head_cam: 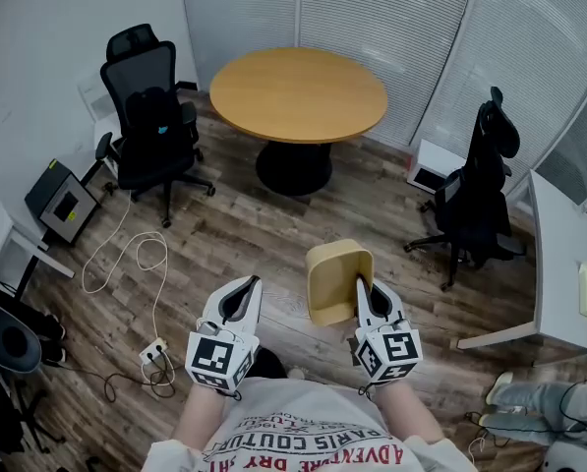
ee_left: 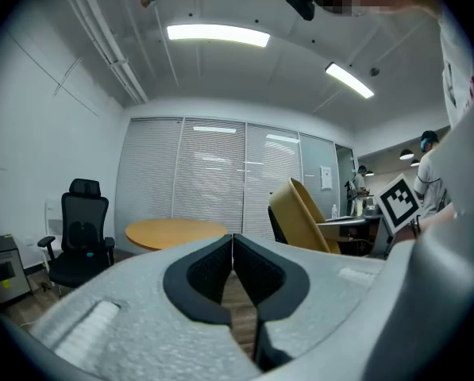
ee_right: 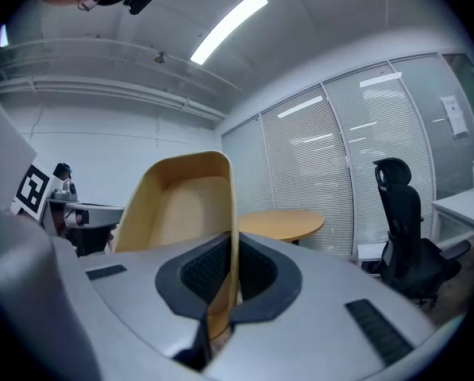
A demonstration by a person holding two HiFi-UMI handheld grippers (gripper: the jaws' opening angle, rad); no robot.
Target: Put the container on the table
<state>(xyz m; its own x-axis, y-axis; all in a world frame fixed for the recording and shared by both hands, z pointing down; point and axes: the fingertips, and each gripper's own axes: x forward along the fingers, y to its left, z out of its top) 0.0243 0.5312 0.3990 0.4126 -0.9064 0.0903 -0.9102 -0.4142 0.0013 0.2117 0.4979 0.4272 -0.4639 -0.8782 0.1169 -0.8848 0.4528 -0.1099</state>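
Observation:
A tan, open-topped container [head_cam: 336,277] hangs in the air over the wooden floor, tipped on its side. My right gripper [head_cam: 363,289] is shut on its right wall; in the right gripper view the thin tan wall [ee_right: 233,236] stands clamped between the dark pads. My left gripper [head_cam: 245,285] floats beside it at the left, shut with nothing held, its pads [ee_left: 233,264] pressed together. The container [ee_left: 302,216] shows at the right in the left gripper view. The round wooden table [head_cam: 298,93] stands ahead with a bare top, also seen as the table [ee_right: 280,222] past the container.
A black office chair [head_cam: 151,118] stands left of the table, another black chair [head_cam: 475,193] at the right. A white desk [head_cam: 562,254] runs along the right edge. A white cable and a power strip [head_cam: 153,353] lie on the floor at the left, by a small grey machine [head_cam: 62,202].

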